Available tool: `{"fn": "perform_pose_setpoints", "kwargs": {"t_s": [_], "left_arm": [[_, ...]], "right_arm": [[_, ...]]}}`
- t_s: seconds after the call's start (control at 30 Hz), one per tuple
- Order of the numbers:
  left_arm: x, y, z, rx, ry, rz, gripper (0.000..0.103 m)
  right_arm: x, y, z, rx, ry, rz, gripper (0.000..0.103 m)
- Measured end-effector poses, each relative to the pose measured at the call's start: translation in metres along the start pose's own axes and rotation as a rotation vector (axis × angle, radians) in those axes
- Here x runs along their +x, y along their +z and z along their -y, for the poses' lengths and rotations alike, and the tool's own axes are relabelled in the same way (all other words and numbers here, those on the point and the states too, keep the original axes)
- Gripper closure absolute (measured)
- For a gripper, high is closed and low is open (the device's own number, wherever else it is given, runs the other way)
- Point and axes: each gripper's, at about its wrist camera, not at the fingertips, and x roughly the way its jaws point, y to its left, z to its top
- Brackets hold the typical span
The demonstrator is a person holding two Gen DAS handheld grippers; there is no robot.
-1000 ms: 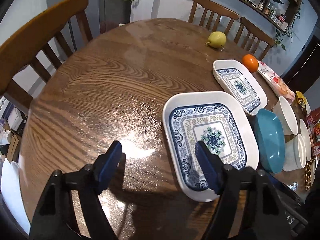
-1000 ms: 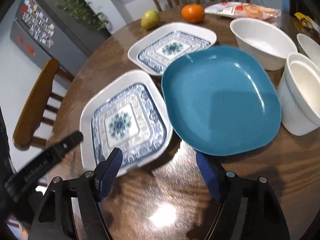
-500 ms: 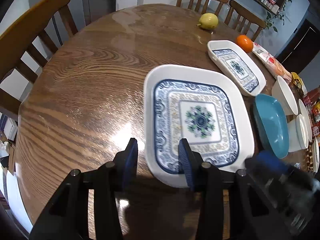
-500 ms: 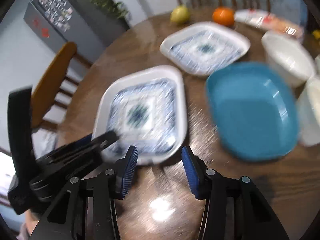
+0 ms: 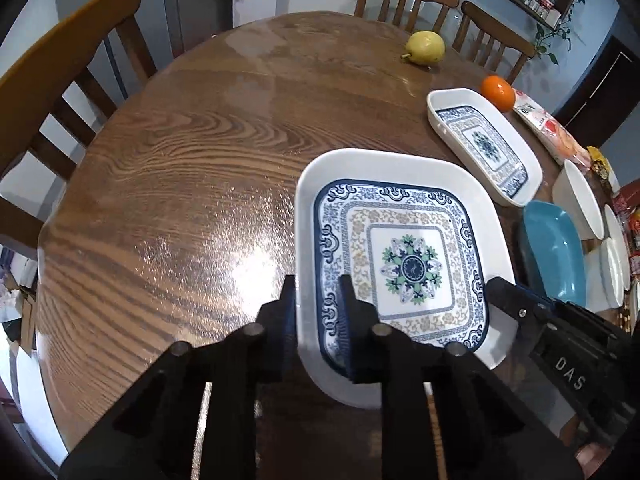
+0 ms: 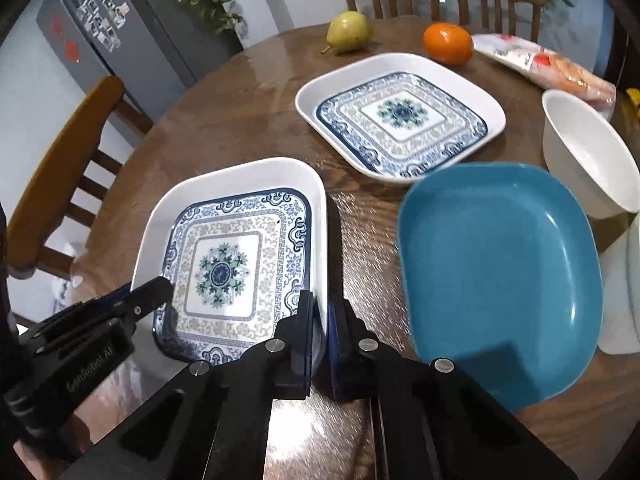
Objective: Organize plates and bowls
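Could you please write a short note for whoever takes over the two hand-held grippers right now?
Left hand-held gripper: jaws just closed on the left rim of the near patterned plate.
Right hand-held gripper: jaws just closed on the same plate's right rim.
Second patterned plate lies behind; blue plate to the right; white bowl beyond it, all on the table.
Done: both grips set; nothing stacked yet.
Left: probably lift this plate onto its twin, then sort the blue plate and bowls.

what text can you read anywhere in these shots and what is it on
"DAS" on the right gripper body, seen from the left wrist; letters run on, cut off.
"Genrobot.AI", roughly, on the left gripper body; small.
Snack packet print: too blurred.
Fridge stickers and photos: too small.
Shelf jar labels: unreadable.
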Motion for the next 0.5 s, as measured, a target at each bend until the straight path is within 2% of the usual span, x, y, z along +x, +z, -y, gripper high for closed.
{"fn": "perform_pose_setpoints", "kwargs": {"t_s": [0.23,0.5], "left_arm": [[-0.047,-0.032,0.010,0.076,0.038,0.100,0.087],[-0.079,-0.087,0.037,0.111,0.022,0.100,0.087]], "right_arm": [[-0.033,-0.019,-0.010,-0.050,0.069,-0.015,0.094],[-0.081,-0.066,0.007,-0.066,0.119,-0.024,0.094]]}}
